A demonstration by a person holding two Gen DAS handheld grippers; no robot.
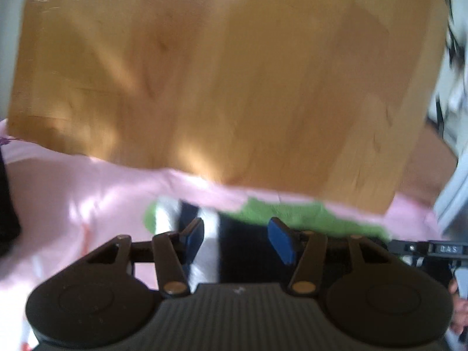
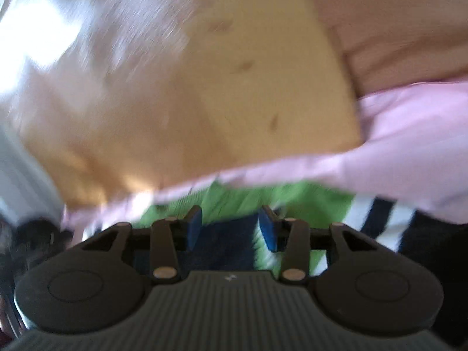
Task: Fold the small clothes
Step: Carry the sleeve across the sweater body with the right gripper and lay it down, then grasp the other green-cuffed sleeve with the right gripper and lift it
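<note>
A small garment with a green part, and navy and white stripes lies on a pink cloth at the near edge of a wooden table. My left gripper is open, its blue pads apart just above the striped part. In the right wrist view the same garment shows its green part and stripes. My right gripper is open over a navy area, holding nothing. Both views are blurred.
The pink cloth spreads along the table's near edge and hangs past it. Black and white objects stand off the table's right side. A dark object sits at the left edge.
</note>
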